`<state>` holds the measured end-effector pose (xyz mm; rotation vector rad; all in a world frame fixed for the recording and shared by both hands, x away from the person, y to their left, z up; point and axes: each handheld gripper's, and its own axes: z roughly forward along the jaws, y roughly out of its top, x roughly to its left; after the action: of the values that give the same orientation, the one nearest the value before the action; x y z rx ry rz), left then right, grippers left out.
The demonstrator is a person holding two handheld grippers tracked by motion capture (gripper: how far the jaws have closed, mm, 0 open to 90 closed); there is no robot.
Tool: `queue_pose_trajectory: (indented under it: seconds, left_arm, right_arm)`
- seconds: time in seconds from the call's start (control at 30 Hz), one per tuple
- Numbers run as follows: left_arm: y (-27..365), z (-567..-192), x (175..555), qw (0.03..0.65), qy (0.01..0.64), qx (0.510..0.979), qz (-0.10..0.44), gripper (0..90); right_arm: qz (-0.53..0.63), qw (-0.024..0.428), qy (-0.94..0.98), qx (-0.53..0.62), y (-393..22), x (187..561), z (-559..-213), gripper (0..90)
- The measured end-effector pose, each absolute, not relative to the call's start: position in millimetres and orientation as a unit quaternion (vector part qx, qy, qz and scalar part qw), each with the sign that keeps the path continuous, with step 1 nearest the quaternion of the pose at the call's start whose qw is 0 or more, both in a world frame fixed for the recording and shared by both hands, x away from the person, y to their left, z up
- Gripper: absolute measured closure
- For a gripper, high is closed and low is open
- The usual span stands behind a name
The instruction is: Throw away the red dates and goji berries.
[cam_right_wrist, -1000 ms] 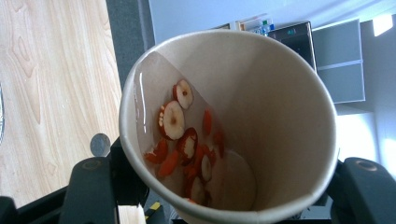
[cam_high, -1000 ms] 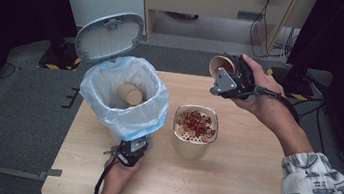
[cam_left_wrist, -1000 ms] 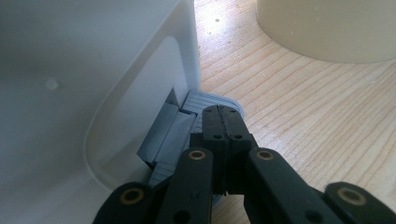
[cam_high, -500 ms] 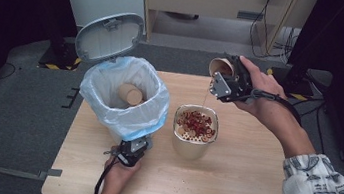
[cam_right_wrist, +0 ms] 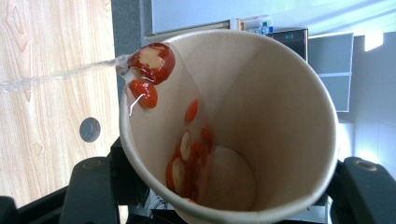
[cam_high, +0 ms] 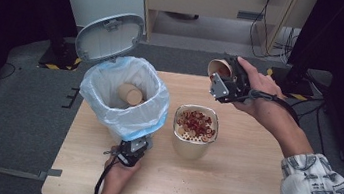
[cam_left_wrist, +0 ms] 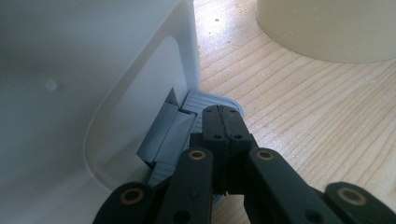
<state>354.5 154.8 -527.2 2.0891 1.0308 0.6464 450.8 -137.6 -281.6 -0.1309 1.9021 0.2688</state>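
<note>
Between right gripper (cam_high: 220, 75) fingers: tilted paper cup (cam_right_wrist: 233, 126), clamped, apparently dripping over strainer bowl (cam_high: 193, 139).

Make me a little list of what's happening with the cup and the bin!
right claw: shut on the paper cup, tipped over the strainer pot
cup contents: red slices stuck inside, liquid dribbling off the rim
left claw: shut, on the bin pedal
trash bin: lid up, blue bag, another cup inside
table: wooden

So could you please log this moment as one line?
right gripper: tilting paper cup over strainer bowl | left gripper: shut, pressing bin pedal
</note>
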Motion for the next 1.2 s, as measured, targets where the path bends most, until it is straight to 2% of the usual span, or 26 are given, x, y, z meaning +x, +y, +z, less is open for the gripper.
queue_pose_trajectory:
  seconds: [1.2]
  left_arm:
    - [154.7, -527.1, 354.6, 0.354, 0.398, 0.808, 0.250, 89.1]
  right_arm:
    - [0.050, 0.598, 0.793, -0.100, -134.3, 443.0, -271.9, 35.0]
